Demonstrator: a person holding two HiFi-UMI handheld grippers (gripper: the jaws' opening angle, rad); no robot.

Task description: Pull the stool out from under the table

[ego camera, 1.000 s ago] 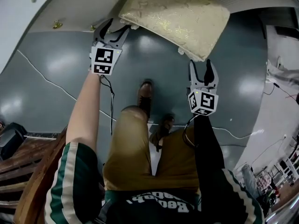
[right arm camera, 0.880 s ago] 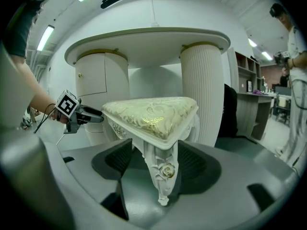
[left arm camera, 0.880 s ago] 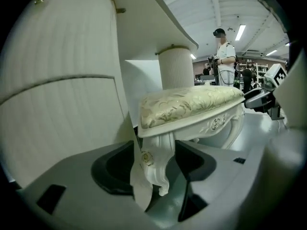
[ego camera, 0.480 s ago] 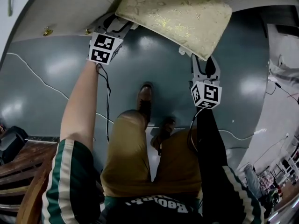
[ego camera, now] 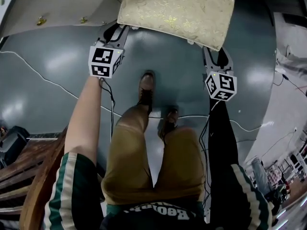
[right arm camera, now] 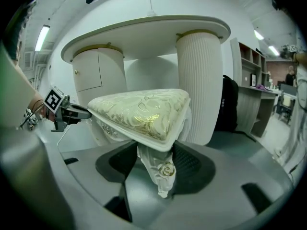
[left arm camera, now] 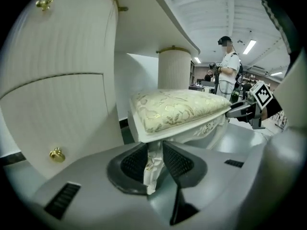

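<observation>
Left gripper (left arm camera: 154,153) is closing on a carved white leg (left arm camera: 150,175) of the stool (left arm camera: 177,109); right gripper (right arm camera: 156,163) pinches its rose-carved leg (right arm camera: 164,172).

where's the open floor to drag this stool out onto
Bare grey floor opens left of the person's legs, between the white table base and the wooden bench, crossed only by a thin white cable. A second patch lies right of the dark sleeve. Crowded straight back from the cream-and-gold cushioned stool, where the shoes stand.
</observation>
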